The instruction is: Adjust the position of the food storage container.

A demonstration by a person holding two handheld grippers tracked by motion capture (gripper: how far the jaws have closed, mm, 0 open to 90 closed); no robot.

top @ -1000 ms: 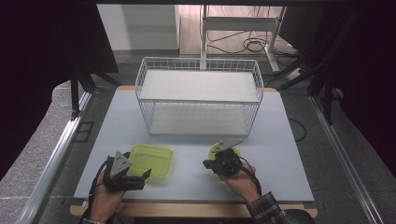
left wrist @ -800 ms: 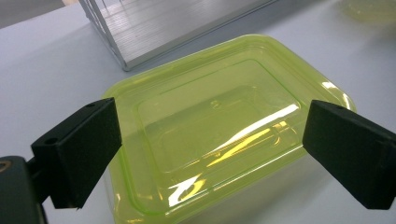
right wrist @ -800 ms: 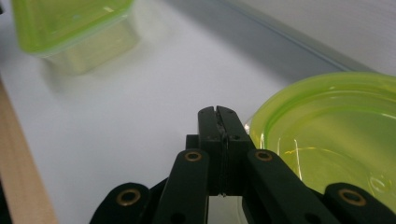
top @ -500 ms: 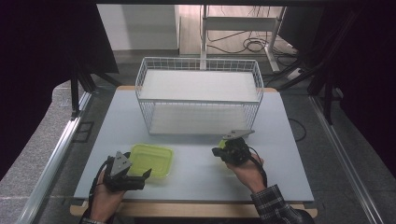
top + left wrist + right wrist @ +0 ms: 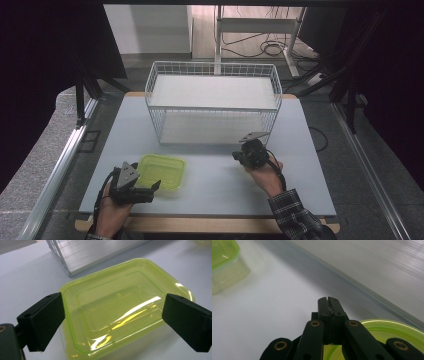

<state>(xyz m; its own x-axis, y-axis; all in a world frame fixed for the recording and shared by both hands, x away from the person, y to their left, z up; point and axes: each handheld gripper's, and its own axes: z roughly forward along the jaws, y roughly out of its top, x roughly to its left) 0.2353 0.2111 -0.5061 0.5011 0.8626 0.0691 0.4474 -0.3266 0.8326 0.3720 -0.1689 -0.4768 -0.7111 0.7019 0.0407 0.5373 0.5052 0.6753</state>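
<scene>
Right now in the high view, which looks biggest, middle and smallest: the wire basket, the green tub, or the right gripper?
1. Wire basket, by far the largest.
2. Green tub, clearly smaller than the basket.
3. Right gripper, a bit smaller than the tub; both lie about equally near the camera, so that ranking looks fair.

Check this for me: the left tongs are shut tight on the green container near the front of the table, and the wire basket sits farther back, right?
Not quite. The left tongs are open, not shut: in the left gripper view the jaws stand wide on either side of the green container, apart from its walls. The rest holds: the container lies near the table's front edge, and the wire basket sits farther back.
</scene>
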